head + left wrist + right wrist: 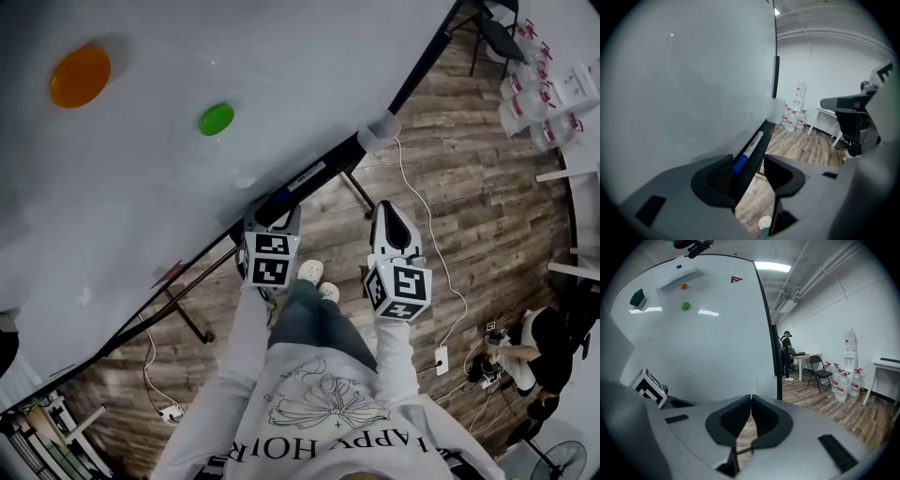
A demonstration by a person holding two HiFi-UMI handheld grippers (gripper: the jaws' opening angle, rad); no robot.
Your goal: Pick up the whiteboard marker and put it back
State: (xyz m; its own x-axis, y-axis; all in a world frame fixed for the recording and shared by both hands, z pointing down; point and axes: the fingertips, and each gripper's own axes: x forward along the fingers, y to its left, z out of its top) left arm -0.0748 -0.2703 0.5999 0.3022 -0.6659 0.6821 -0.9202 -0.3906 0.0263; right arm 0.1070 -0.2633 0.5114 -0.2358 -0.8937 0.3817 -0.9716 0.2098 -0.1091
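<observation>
Left gripper (749, 165): jaws wide apart, gripping nothing, straddling near stretch of whiteboard tray (768, 129). Whiteboard marker (749, 151): flat along tray, blue cap nearest, just past jaw tips, pads not pressing it. Right gripper (751, 401): jaws closed together, empty, off tray, beside it. Whiteboard (703, 343) rises behind tray.
</observation>
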